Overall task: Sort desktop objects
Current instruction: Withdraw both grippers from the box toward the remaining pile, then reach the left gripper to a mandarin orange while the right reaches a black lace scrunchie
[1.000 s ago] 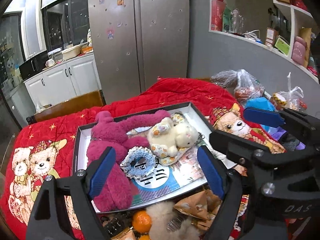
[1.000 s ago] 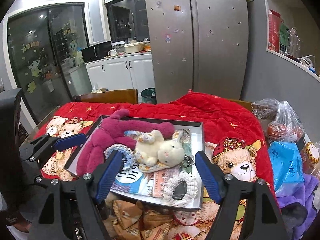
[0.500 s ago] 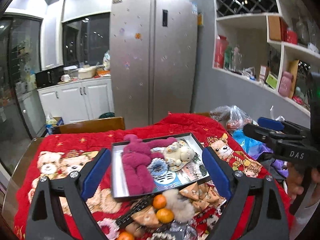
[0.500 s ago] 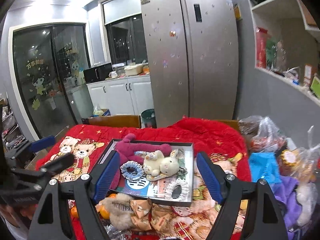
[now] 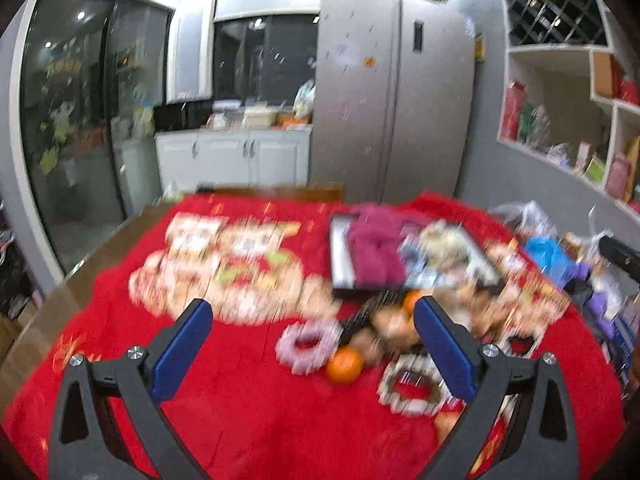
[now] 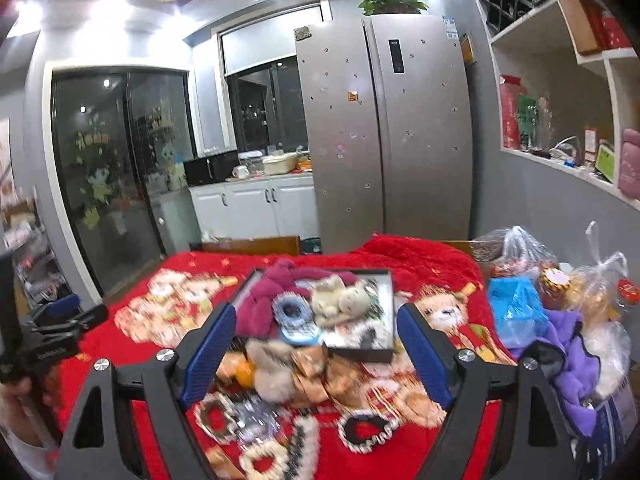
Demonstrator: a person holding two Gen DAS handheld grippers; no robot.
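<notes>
A black-rimmed box on the red bear-print blanket holds a magenta plush, a cream plush and a blue scrunchie. Loose in front of it lie an orange, a pink scrunchie, a white scrunchie, a beige pompom and brown packets. My left gripper hangs above this pile, jaws opening, nothing between them. My right gripper hovers short of the box, jaws also opening and bare. The left wrist view is blurred.
Plastic bags, a blue bag and purple cloth crowd the table's right side. A wooden chair back and a steel fridge stand behind. More scrunchies lie near the front edge.
Both grippers have pulled back from the box and risen, so the box looks smaller and the loose pile has come into view. Both pairs of jaws stand wider. The left view has swung left.
</notes>
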